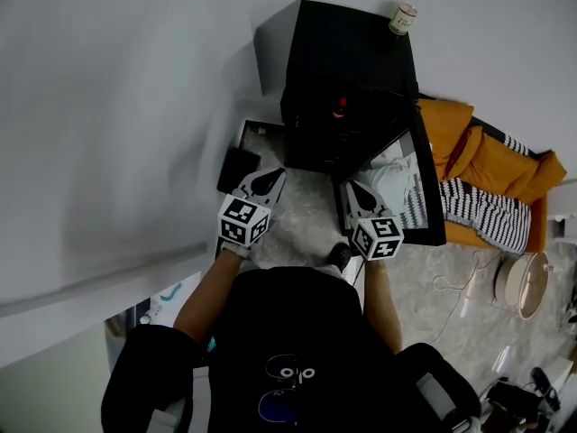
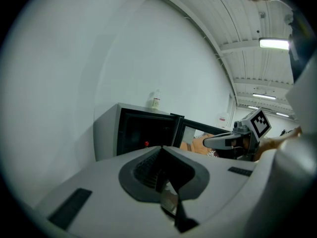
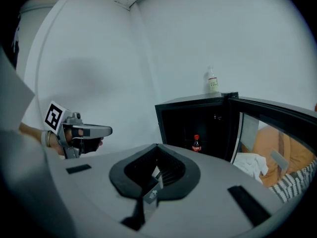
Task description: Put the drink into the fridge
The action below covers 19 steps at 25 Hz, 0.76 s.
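Note:
The drink, a small cola bottle with a red cap, stands upright inside the black mini fridge. The fridge door is swung wide open to the right. My left gripper hovers in front of the fridge, shut and empty; its joined tips point at the dark opening. My right gripper is beside it near the door, also shut with nothing held. Each gripper shows in the other's view: the right gripper and the left gripper.
A clear bottle with a pale label stands on top of the fridge. An orange sofa with striped cushions and a white cloth sits behind the open door. A white wall runs along the left. A round appliance and cables lie on the floor at right.

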Available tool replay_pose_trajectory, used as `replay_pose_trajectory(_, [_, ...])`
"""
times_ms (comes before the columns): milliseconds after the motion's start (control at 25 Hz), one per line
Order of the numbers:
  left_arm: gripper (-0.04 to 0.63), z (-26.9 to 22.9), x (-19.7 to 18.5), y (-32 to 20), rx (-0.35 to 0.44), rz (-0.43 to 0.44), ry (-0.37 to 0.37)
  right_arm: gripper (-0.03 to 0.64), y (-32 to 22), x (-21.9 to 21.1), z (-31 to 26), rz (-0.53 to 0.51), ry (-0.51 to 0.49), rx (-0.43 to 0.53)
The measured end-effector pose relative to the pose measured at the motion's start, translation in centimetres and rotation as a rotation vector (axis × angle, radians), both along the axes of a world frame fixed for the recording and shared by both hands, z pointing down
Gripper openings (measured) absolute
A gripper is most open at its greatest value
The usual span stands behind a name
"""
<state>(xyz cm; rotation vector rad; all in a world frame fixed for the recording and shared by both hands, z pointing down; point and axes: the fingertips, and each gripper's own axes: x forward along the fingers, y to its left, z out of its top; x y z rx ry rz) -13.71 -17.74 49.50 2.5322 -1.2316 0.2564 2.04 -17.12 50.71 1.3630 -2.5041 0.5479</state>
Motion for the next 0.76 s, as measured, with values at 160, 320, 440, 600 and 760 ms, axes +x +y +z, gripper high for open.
replay_pose_trajectory(160, [0.006,-0.06,-0.32,0.04,-0.013,-0.004,0.006,0.008,0.05,-0.32,0.03,-0.006,-0.005,-0.002])
replay_pose_trajectory(320, [0.006,0.08,-0.23,0.21,-0.021,-0.001,0.010,0.008,0.26,-0.43,0.22,-0.011,-0.008,-0.006])
replay_pose_trajectory(440, [0.006,0.23,-0.10,0.30,-0.024,0.004,0.010,0.008,0.29,-0.41,0.27,-0.012,-0.007,-0.007])
replay_pose_trajectory(600, [0.006,0.31,0.05,0.37,-0.026,0.008,0.009,0.008,0.27,-0.28,0.21,-0.013,-0.004,-0.007])
replay_pose_trajectory(760, [0.006,0.35,0.06,0.56,-0.030,0.010,0.007,0.008,0.41,-0.22,0.11,-0.012,-0.004,-0.007])
